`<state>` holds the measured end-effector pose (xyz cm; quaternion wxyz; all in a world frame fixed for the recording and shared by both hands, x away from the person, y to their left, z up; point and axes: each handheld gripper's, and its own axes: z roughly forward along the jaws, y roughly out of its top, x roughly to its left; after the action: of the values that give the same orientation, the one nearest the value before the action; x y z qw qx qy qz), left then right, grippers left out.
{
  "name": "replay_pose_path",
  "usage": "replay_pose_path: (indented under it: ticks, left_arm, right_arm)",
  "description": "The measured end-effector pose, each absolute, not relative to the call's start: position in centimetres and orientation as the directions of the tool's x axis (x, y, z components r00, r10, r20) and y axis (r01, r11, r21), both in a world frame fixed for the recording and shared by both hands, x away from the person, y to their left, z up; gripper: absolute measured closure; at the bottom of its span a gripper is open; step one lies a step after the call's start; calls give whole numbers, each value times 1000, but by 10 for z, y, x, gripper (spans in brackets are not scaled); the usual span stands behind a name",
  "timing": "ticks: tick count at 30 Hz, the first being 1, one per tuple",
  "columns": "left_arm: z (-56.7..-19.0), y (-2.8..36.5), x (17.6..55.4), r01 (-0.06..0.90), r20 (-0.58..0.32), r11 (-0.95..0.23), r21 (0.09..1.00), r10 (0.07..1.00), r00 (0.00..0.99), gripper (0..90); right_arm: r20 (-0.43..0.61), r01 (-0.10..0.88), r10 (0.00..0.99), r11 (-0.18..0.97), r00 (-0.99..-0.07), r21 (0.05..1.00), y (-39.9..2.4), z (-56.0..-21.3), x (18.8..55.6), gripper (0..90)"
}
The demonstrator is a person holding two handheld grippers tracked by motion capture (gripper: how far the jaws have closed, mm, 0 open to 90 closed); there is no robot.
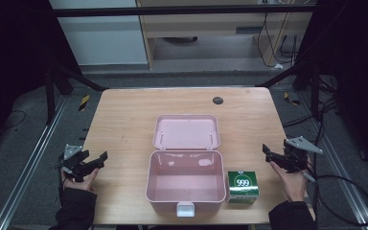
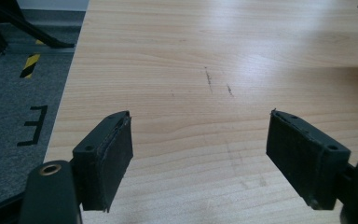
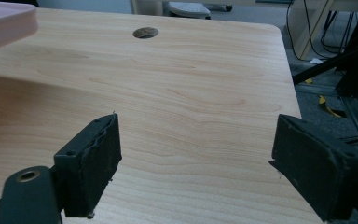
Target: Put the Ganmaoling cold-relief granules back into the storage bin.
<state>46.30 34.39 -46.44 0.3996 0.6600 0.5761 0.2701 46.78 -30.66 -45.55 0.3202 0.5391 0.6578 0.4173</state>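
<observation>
Sitting open, pink box (image 1: 186, 187) between left hand-held gripper (image 1: 96, 159), right hand-held gripper (image 1: 270, 154).

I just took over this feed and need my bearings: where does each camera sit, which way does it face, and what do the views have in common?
High view: above the person's side, looking forward and down on the table, the open pink box and the green carton; both hands and claws, left claw, right claw.
Left gripper view: rides the left claw, facing bare tabletop and the floor beyond the edge; own two jaws, apart.
Right gripper view: rides the right claw, facing the table's far corner; own jaws, apart.
Shared: the cable hole, seen in high and right gripper views.
</observation>
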Motion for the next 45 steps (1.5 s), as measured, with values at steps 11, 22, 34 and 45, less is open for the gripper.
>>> replay_pose_path:
  ticks: [11,22,34,45]
  left_arm:
    - [-465,338,464,561,-72,-70,825,971,227,250]
    - [-465,334,465,574,-50,-108,812,966,252,258]
    - [-463,332,464,580,-50,-111,807,966,255,264]
    - [-465,329,464,584,-29,-139,800,963,269,264]
  right_arm:
    - [-16,424,957,144,-290,894,-299,-441,467,137]
    - [-69,392,910,244,-409,887,-288,-412,466,138]
    - [-143,404,834,399,-533,823,-273,-389,472,121]
    - [-193,378,751,515,-631,770,-261,-365,470,108]
